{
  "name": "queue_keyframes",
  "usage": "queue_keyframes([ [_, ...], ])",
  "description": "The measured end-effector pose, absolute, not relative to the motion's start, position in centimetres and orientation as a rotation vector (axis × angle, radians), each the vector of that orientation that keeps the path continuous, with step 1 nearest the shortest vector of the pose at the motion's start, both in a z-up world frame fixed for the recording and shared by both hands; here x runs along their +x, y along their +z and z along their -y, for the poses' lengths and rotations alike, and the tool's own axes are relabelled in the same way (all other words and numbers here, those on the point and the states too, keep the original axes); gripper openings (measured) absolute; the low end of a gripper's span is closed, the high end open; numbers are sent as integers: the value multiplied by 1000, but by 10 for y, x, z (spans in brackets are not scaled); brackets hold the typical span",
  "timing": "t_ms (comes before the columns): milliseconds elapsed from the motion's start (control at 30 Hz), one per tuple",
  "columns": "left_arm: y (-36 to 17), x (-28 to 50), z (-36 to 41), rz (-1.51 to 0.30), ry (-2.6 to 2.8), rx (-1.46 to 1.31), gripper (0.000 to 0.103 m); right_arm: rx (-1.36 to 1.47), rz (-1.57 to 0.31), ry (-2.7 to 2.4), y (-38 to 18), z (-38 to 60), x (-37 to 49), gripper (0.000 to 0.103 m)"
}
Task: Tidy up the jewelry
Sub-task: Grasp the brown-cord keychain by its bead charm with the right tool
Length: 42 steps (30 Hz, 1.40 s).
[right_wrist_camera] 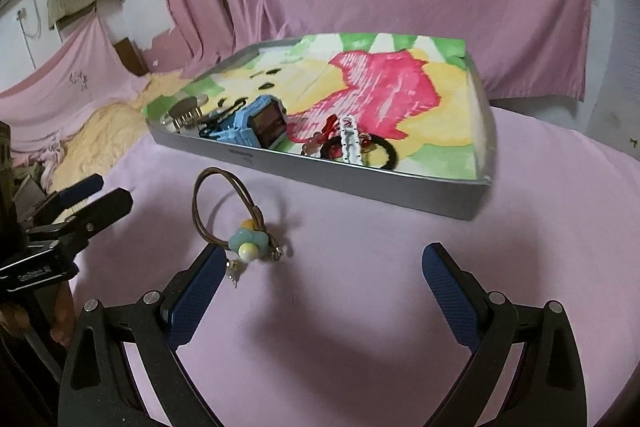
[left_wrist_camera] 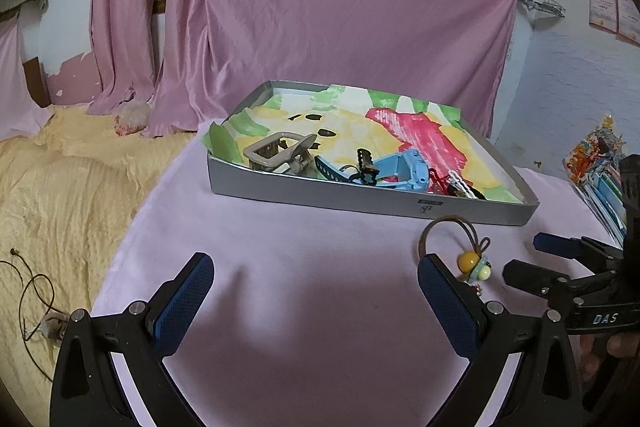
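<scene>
My left gripper: jaws spread wide, nothing between them, over the pink cloth.
My right gripper: wide apart too, empty.
Hair tie: brown loop with a flower bead, on the cloth just beside my right gripper's left finger (outside the tray).
Tray: beyond it, holding a blue watch, a grey claw clip, a black ring.
Curtain: pink, behind.

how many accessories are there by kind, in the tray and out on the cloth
hair claw clips: 1
blue watches: 1
black hair ties: 1
white snap clips: 1
brown flower hair ties, on the cloth: 1
total: 5; the tangled small pieces are unclear
</scene>
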<state>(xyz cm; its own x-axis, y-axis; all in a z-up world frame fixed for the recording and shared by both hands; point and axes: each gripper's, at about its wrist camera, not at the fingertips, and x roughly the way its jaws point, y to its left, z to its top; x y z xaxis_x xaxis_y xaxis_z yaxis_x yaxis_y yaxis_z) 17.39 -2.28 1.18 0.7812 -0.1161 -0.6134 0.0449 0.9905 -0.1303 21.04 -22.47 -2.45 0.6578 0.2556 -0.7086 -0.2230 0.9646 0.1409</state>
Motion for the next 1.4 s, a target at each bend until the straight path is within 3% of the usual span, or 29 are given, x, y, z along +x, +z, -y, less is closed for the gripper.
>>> queue_keyframes([
  [367, 8, 182, 16, -691, -74, -129, 102, 10, -877, 293, -33, 207, 236, 96],
  [667, 6, 183, 20, -701, -85, -131, 102, -10, -861, 276, -29, 207, 239, 67],
  [1000, 5, 181, 27, -713, -118, -132, 102, -22, -851, 309, -28, 208, 241, 25],
  [1067, 6, 180, 29, -715, -132, -131, 102, -4, -852, 321, -28, 211, 241, 24],
  [1133, 5, 179, 34, -717, -149, -127, 102, 1, -852, 330, -28, 212, 240, 16],
  [1400, 5, 174, 58, -718, -252, -68, 102, 29, -854, 316, -30, 228, 233, 15],
])
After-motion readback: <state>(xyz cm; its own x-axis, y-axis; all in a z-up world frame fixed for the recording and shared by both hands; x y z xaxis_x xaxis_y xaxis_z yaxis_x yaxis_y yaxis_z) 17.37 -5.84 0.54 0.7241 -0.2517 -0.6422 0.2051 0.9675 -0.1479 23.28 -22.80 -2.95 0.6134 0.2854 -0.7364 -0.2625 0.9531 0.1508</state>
